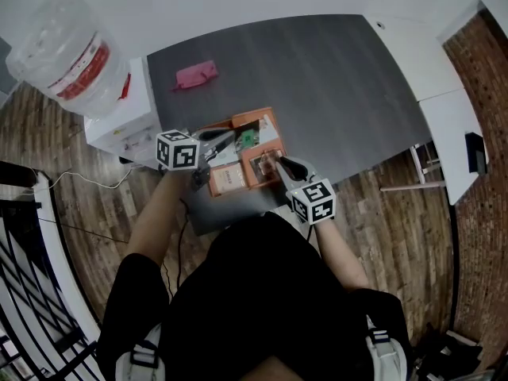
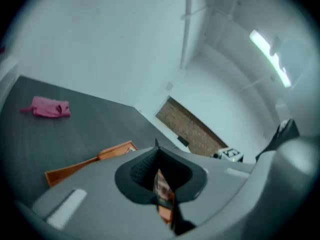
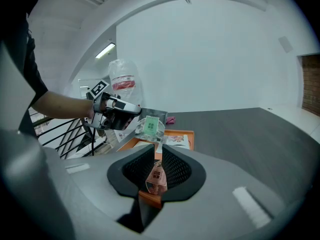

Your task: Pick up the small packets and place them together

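Note:
An orange tray (image 1: 271,117) with several small packets lies near the front edge of the dark grey table (image 1: 333,78). My left gripper (image 1: 230,139) is lifted over the tray's left side, shut on a clear packet with a green label (image 1: 250,139). In the left gripper view that packet (image 2: 162,194) shows edge-on between the shut jaws. From the right gripper view I see it hanging as the green packet (image 3: 149,125) above the tray (image 3: 175,136). My right gripper (image 1: 278,163) sits at the tray's right side, shut on a pinkish round packet (image 3: 156,178).
A pink pouch (image 1: 196,75) lies on the table's far left. A water bottle (image 1: 67,50) stands on a white dispenser left of the table. A white desk (image 1: 452,117) adjoins the table's right side. A black railing (image 1: 24,276) runs along the left.

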`<state>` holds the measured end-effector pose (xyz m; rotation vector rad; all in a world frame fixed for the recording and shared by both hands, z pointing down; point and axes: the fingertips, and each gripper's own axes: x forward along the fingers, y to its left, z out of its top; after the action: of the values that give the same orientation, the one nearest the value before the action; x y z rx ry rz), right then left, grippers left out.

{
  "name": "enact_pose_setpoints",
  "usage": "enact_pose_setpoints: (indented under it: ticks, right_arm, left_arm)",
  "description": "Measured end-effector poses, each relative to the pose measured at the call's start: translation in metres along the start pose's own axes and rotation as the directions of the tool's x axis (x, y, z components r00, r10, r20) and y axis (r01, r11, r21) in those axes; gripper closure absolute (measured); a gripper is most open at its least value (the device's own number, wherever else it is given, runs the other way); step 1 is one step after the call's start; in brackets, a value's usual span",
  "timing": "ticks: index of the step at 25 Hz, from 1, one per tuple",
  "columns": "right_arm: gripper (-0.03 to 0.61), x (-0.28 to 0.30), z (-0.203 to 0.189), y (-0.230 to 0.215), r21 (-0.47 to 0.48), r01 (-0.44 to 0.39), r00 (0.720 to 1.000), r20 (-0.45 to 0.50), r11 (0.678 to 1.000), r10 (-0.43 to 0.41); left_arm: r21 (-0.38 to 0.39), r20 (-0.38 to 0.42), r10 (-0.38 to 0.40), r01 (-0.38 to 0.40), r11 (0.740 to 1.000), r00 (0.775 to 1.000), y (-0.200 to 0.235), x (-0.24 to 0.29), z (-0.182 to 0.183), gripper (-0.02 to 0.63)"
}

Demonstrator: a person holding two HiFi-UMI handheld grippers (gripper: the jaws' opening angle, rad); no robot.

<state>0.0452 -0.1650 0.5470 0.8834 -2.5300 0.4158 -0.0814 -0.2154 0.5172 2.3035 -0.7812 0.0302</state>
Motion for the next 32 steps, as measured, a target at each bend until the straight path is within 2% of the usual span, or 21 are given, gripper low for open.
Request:
enact_pose_setpoints:
  ticks: [2, 4, 6, 7, 10, 12, 15, 20, 25, 27, 32]
  right_arm:
    - [0.529, -0.001, 0.000, -0.004, 0.004, 0.007, 1.000, 0.000, 1.000, -0.007]
    - [0.529, -0.002, 0.000, -0.007, 0.008, 0.015, 1.000, 0.001, 1.000, -0.015]
    - [0.529, -0.004, 0.000, -0.011, 0.012, 0.022, 1.000, 0.003, 1.000, -0.022]
    - [0.528, -0.005, -0.001, -0.012, 0.015, 0.026, 1.000, 0.005, 1.000, -0.026]
    - [0.529, -0.006, -0.002, -0.015, 0.025, 0.034, 0.999, 0.006, 0.999, -0.035]
    - [0.529, -0.006, -0.003, -0.016, 0.031, 0.039, 0.999, 0.003, 0.999, -0.039]
    - [0.529, -0.007, -0.007, -0.016, 0.039, 0.042, 0.999, 0.000, 0.998, -0.043]
    - [0.529, -0.010, -0.010, -0.021, 0.053, 0.055, 0.998, -0.003, 0.997, -0.055]
    - [0.529, -0.010, -0.011, -0.023, 0.059, 0.060, 0.998, -0.002, 0.996, -0.060]
    - [0.529, -0.010, -0.011, -0.023, 0.059, 0.057, 0.998, 0.000, 0.997, -0.057]
    - [0.528, -0.011, -0.011, -0.025, 0.060, 0.058, 0.998, 0.004, 0.996, -0.058]
  left_arm:
    - [-0.174, 0.139, -0.015, 0.040, 0.984, 0.990, 0.008, 0.005, 0.013, 0.615]
    - [-0.322, 0.254, -0.009, 0.094, 0.942, 0.967, 0.018, 0.009, 0.021, 0.614]
    - [-0.405, 0.303, 0.000, 0.129, 0.905, 0.953, 0.026, 0.016, 0.020, 0.614]
    - [-0.424, 0.294, 0.005, 0.126, 0.897, 0.956, 0.029, 0.021, 0.016, 0.614]
    - [-0.437, 0.182, 0.029, 0.055, 0.898, 0.983, 0.036, 0.038, -0.007, 0.614]
    - [-0.444, 0.100, 0.067, -0.016, 0.896, 0.993, 0.044, 0.047, -0.023, 0.614]
    - [-0.471, 0.038, 0.114, -0.083, 0.878, 0.993, 0.056, 0.055, -0.037, 0.614]
    - [-0.464, -0.048, 0.173, -0.176, 0.868, 0.984, 0.067, 0.063, -0.045, 0.614]
    - [-0.464, -0.054, 0.222, -0.221, 0.858, 0.974, 0.078, 0.065, -0.042, 0.609]
    - [-0.455, -0.055, 0.234, -0.232, 0.860, 0.971, 0.080, 0.066, -0.040, 0.533]
    - [-0.419, -0.054, 0.302, -0.296, 0.858, 0.952, 0.089, 0.060, -0.036, 0.418]
